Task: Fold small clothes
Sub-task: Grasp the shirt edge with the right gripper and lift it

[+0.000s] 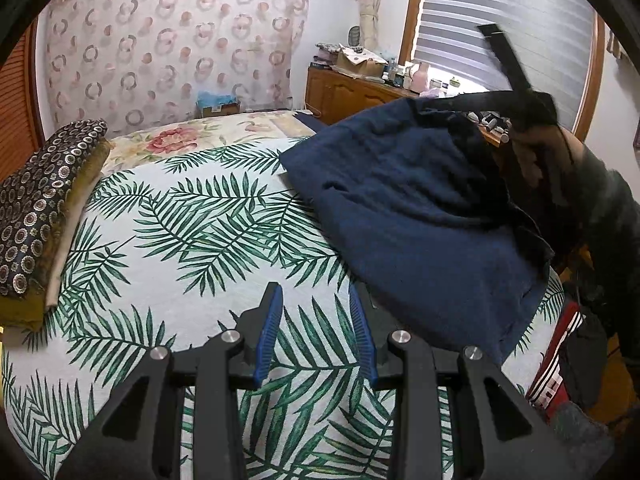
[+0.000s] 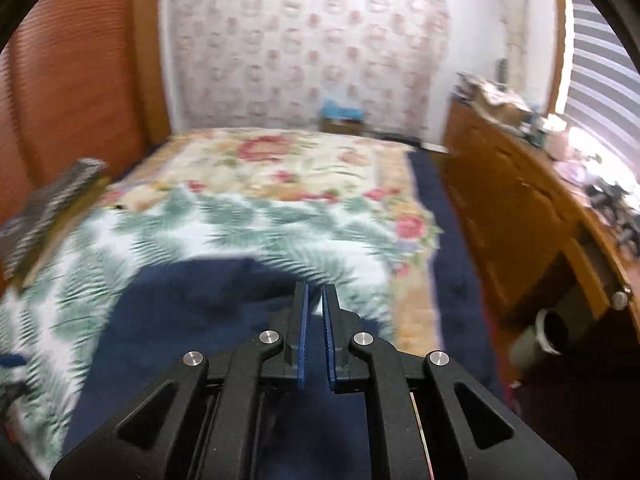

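Note:
A navy blue garment (image 1: 420, 216) lies bunched on the right side of the palm-leaf bedspread (image 1: 192, 240), with its upper right edge lifted off the bed. My right gripper (image 1: 460, 101), blurred and held by a hand, pinches that raised edge. In the right wrist view the right gripper (image 2: 317, 296) has its blue pads almost together, and the garment (image 2: 192, 320) spreads below and to the left. My left gripper (image 1: 316, 312) hovers open over the bedspread just left of the garment's near edge, with nothing between its fingers.
A folded dark patterned cushion (image 1: 36, 208) rests at the bed's left edge. A floral blanket (image 1: 172, 140) covers the far end. A cluttered wooden dresser (image 2: 520, 208) runs along the right under a window. A red and white item (image 1: 556, 360) sits off the bed's right side.

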Available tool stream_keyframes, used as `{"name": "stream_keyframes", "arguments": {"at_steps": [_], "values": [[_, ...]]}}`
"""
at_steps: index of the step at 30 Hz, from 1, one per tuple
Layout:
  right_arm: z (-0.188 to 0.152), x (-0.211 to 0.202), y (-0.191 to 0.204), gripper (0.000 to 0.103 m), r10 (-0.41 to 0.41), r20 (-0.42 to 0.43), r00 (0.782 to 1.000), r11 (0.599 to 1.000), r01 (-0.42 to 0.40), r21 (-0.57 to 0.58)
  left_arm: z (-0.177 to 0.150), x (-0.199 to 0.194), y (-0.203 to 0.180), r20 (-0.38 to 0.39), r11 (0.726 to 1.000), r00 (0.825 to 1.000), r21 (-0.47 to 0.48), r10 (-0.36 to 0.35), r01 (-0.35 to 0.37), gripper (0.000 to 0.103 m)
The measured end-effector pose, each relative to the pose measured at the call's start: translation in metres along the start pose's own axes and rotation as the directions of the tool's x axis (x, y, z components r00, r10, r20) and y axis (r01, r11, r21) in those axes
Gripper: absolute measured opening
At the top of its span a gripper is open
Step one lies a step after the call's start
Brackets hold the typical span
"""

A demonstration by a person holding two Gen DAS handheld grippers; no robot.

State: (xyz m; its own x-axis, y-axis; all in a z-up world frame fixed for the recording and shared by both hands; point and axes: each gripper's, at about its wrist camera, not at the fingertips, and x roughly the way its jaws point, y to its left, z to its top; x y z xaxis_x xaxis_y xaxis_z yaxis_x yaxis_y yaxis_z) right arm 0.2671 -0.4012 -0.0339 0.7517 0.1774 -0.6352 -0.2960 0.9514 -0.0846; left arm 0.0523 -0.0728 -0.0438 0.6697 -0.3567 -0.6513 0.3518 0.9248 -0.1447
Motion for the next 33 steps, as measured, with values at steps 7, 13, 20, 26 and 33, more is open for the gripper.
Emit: {"name": "stream_keyframes", "arguments": {"at_steps": [7, 13, 20, 26, 33], "values": [[-0.006, 0.005, -0.024, 0.012, -0.029, -0.011, 1.000, 0.996, 0.030, 0.085, -0.001, 0.002, 0.000, -0.005, 1.000, 1.000, -0.003, 0.000, 0.000, 0.033], [-0.019, 0.011, -0.004, 0.049, 0.017, -0.042, 0.999, 1.000, -0.016, 0.022, 0.001, 0.004, 0.000, -0.007, 1.000, 1.000, -0.005, -0.001, 0.001, 0.033], [-0.033, 0.047, 0.002, 0.049, 0.086, -0.136, 0.987, 0.996, -0.082, 0.032, 0.017, 0.013, -0.002, -0.003, 1.000, 1.000, 0.020, 0.010, -0.010, 0.033], [-0.032, 0.075, -0.001, 0.049, 0.057, -0.203, 0.977, 0.998, -0.057, 0.009, 0.040, 0.029, -0.001, -0.005, 0.999, 1.000, 0.039, -0.003, 0.003, 0.033], [-0.037, 0.066, -0.002, 0.004, 0.161, -0.160, 0.974, 0.985, -0.168, -0.032, 0.077, 0.059, 0.007, -0.017, 0.999, 1.000, 0.039, -0.009, 0.010, 0.033]]}}
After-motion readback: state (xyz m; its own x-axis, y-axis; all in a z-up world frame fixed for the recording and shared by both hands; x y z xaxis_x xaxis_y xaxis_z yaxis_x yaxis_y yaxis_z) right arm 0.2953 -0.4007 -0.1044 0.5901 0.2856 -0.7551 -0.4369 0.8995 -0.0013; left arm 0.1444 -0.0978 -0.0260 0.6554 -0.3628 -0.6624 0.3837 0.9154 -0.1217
